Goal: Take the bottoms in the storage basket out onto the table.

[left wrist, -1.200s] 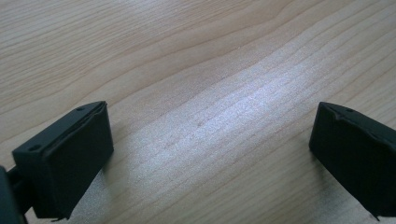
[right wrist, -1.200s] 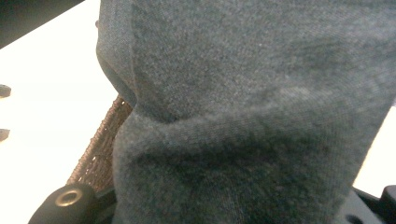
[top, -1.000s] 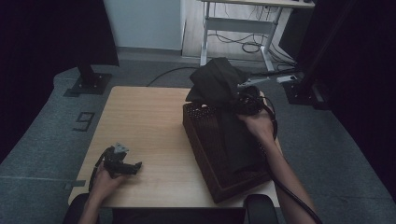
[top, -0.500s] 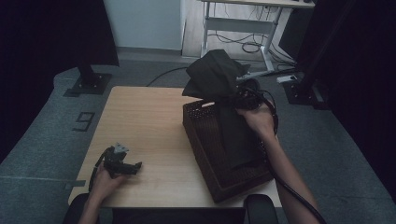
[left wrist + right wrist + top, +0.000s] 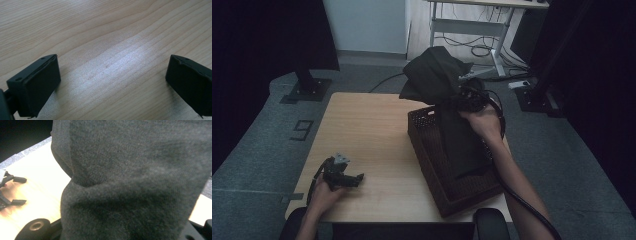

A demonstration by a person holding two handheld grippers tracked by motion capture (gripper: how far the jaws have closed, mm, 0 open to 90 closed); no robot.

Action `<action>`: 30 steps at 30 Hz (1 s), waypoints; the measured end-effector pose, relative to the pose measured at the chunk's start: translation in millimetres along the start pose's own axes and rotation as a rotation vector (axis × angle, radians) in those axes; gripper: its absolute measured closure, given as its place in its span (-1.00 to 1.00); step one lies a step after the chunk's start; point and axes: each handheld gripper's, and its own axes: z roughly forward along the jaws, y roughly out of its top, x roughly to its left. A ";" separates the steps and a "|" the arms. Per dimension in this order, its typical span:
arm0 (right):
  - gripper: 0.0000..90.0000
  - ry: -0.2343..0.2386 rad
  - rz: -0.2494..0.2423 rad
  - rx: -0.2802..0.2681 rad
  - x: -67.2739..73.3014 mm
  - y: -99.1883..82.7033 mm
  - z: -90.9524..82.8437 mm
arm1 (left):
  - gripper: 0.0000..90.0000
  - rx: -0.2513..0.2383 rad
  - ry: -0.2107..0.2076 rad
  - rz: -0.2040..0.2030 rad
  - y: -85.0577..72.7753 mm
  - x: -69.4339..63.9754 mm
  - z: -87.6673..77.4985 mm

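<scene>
Right gripper (image 5: 467, 97), at 1 o'clock over the table (image 5: 367, 130), clamped on a dark grey knit garment (image 5: 439, 75). Garment bunched above the far rim of the dark woven basket (image 5: 432, 165), its lower length hanging down into the basket. Close against the right gripper's camera, grey knit folds (image 5: 130, 180). Left gripper (image 5: 343, 177), at 7 o'clock near the table's near edge, resting low with jaws wide apart over bare wood (image 5: 112, 65), holding nothing.

The left hand-held gripper (image 5: 343, 176) lay low with jaws wide apart; the right hand-held gripper (image 5: 462, 98), raised, stayed clamped.
</scene>
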 end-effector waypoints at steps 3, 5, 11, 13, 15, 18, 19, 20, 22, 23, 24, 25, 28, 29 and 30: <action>0.40 0.006 -0.005 0.000 3.3 4.8 -0.1 | -1.00 0.000 0.000 0.000 0.0 0.0 0.0; 0.40 0.009 -0.010 -0.002 5.3 7.7 -0.1 | -1.00 0.000 0.000 0.000 0.0 0.0 0.0; 0.40 0.023 -0.015 -0.008 11.6 16.5 0.3 | -1.00 -0.001 -0.001 0.000 0.0 0.0 0.1; 0.40 0.023 -0.014 -0.007 12.6 17.3 0.3 | -1.00 -0.001 -0.001 0.000 0.0 0.0 0.1; 0.40 0.027 -0.021 -0.006 16.4 21.3 0.3 | -1.00 -0.001 -0.001 0.000 0.0 0.0 0.1; 0.40 0.035 -0.026 -0.011 20.5 25.5 0.9 | -1.00 -0.001 -0.001 0.000 0.0 0.0 0.2; 0.40 0.035 -0.026 -0.011 20.5 25.5 0.9 | -1.00 -0.001 -0.001 0.000 0.0 0.0 0.2; 0.40 0.037 -0.028 -0.011 21.5 26.6 1.1 | -1.00 -0.001 -0.001 0.000 0.0 0.0 0.2; 0.40 0.043 -0.032 -0.015 24.6 29.6 2.0 | -1.00 -0.001 -0.001 0.000 0.0 0.0 0.2; 0.40 0.049 -0.036 -0.014 28.4 32.9 3.1 | -1.00 -0.001 -0.001 0.000 0.0 0.0 0.2; 0.40 0.049 -0.036 -0.014 28.4 32.9 3.1 | -1.00 -0.001 -0.001 0.000 0.0 0.0 0.2; 0.40 0.054 -0.042 -0.014 31.7 35.9 4.6 | -1.00 -0.001 -0.001 0.000 0.0 0.0 0.1; 0.40 0.058 -0.050 -0.017 36.3 39.8 6.5 | -1.00 -0.001 -0.001 -0.001 0.0 0.0 0.1; 0.40 0.061 -0.050 -0.019 37.9 41.1 7.1 | -1.00 -0.001 -0.001 0.000 0.0 0.0 0.1; 0.40 0.064 -0.048 -0.018 39.6 42.3 7.6 | -1.00 -0.001 -0.001 0.000 -0.1 0.0 0.1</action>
